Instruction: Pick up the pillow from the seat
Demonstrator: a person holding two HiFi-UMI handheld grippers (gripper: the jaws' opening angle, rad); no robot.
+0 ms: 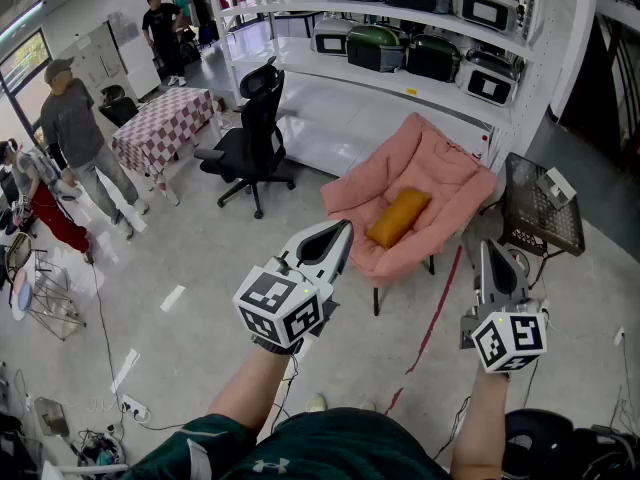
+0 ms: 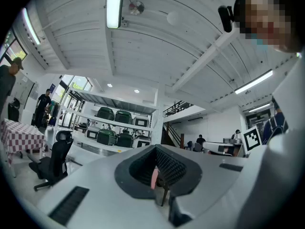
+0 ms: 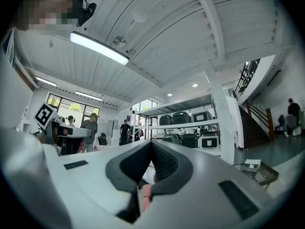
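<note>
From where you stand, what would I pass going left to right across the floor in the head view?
the checkered table → black office chair → pink armchair → black mesh table

Grey floor (image 1: 200, 268), white shelving (image 1: 335, 103) (1 black chair (image 1: 255, 138))

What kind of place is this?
Likely a lab or workshop hall: white shelving loaded with green cases, an office chair, and a pink chair holding an orange pillow.
</note>
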